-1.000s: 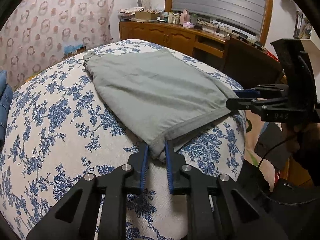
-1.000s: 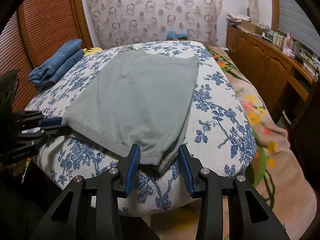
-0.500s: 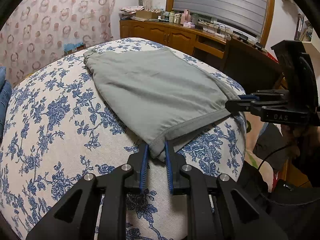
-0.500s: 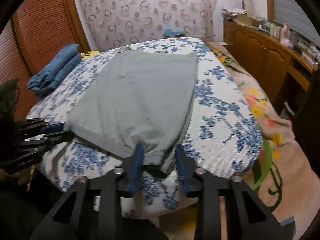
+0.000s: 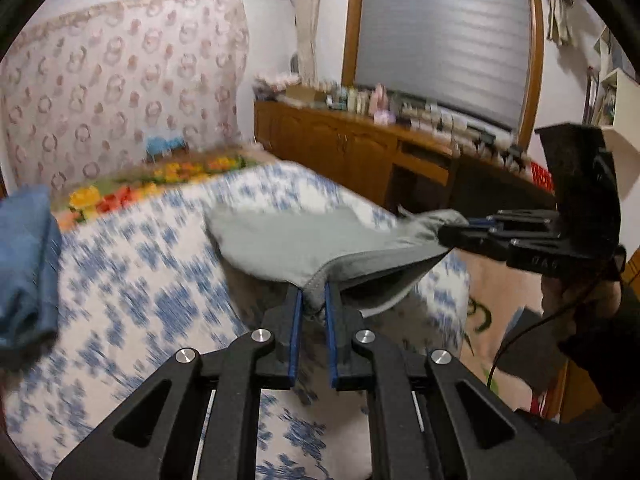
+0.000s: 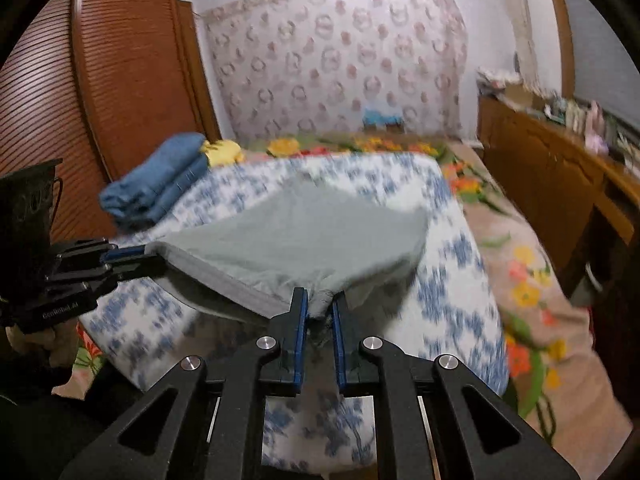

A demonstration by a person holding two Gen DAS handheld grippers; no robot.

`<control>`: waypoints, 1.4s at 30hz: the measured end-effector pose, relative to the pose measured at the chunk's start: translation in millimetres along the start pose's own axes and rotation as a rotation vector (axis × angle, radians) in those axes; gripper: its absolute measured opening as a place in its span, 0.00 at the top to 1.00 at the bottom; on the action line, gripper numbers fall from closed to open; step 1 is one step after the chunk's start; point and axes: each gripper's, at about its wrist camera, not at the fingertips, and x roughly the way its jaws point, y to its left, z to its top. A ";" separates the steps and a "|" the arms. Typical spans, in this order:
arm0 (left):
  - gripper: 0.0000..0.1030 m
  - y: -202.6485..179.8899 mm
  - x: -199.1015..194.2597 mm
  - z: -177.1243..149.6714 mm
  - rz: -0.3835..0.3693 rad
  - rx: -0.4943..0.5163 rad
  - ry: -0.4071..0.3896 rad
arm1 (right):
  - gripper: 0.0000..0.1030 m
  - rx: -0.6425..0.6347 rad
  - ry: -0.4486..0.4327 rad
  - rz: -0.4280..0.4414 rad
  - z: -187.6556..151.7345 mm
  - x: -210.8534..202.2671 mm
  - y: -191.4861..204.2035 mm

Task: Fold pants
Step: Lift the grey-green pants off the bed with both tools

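I have the left hand-held gripper (image 5: pixel 313 300) and the right hand-held gripper (image 6: pixel 320 306) each pinched on a near corner of the grey soft cotton pants (image 5: pixel 304 240). Both sets of jaws are closing, with bunched hem cloth between the blue pads. The near edge hangs lifted above the bed with the blue-and-white floral sheet (image 5: pixel 132 280), while the far end rests on it.

My worries: each bite looks to take in only a small wad of hem, so a corner could slip free if I carry the edge over quickly. The pants are doubled, and I may have caught only some layers, letting the lower ones sag and spoil the fold. If one side runs ahead of the other, the crease will land skewed. The far end could also drag along the sheet rather than stay put.

Count: two hand-held grippers, one pair of grey pants, one bed, one stack of folded blue denim garments (image 6: pixel 156 184), how many in it I cannot tell.
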 end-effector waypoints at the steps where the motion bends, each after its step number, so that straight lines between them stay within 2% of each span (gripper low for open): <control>1: 0.89 1.4 -6.6 4.7 0.005 0.002 -0.015 | 0.89 -0.010 -0.016 0.008 4.3 -4.3 2.9; 7: 0.89 10.3 -60.7 32.7 0.053 0.013 -0.119 | 0.89 -0.062 -0.105 0.073 37.2 -34.8 23.9; 12: 0.89 23.0 -94.5 47.7 0.073 -0.009 -0.169 | 0.89 -0.133 -0.152 0.114 59.1 -55.4 45.8; 18: 0.89 33.0 -111.1 51.5 0.132 -0.003 -0.201 | 0.89 -0.174 -0.179 0.167 72.3 -58.1 56.0; 22: 0.89 50.7 -88.3 41.6 0.139 -0.030 -0.150 | 0.89 -0.180 -0.141 0.182 70.0 -30.2 41.2; 29: 0.89 87.1 -30.7 11.9 0.139 -0.108 -0.008 | 0.89 -0.154 -0.009 0.203 72.7 32.9 29.8; 33: 0.89 98.5 -6.5 8.8 0.146 -0.132 0.037 | 0.89 -0.132 0.056 0.211 82.9 68.7 22.4; 37: 0.89 116.8 14.8 22.9 0.171 -0.144 0.046 | 0.89 -0.154 0.080 0.204 111.0 105.0 25.0; 42: 0.89 138.5 32.3 79.2 0.225 -0.112 -0.025 | 0.89 -0.190 0.019 0.176 169.0 137.0 20.5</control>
